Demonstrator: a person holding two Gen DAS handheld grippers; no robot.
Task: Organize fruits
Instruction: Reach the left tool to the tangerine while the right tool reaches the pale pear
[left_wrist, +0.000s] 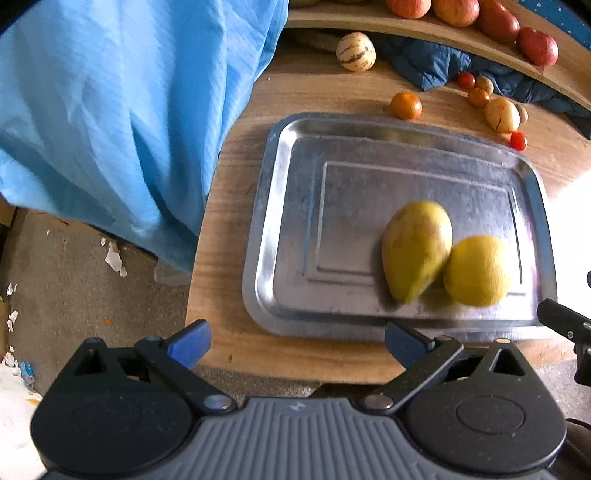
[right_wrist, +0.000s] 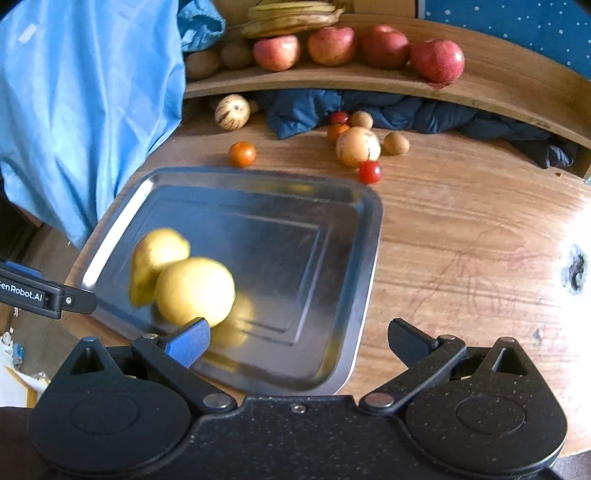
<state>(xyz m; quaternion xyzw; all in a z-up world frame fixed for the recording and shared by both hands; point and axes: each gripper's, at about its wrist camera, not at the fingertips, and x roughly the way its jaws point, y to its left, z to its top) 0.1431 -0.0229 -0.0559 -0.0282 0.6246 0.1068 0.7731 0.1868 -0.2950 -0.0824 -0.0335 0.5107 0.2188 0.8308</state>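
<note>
Mango (left_wrist: 415, 249) and lemon (left_wrist: 476, 271) on tray (left_wrist: 291, 155); both tools spread, empty; next, likely fetching orange (right_wrist: 242, 154) from table (right_wrist: 461, 229)

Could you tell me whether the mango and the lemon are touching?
Touching: in the left wrist view the mango and lemon press together on the tray, with no gap between.

- The left gripper (left_wrist: 297, 341) is held low and level, its two blue-tipped fingers spread wide apart with nothing between them.
- The right gripper (right_wrist: 299, 341) sits just beside it, fingers likewise splayed wide and empty.
</note>
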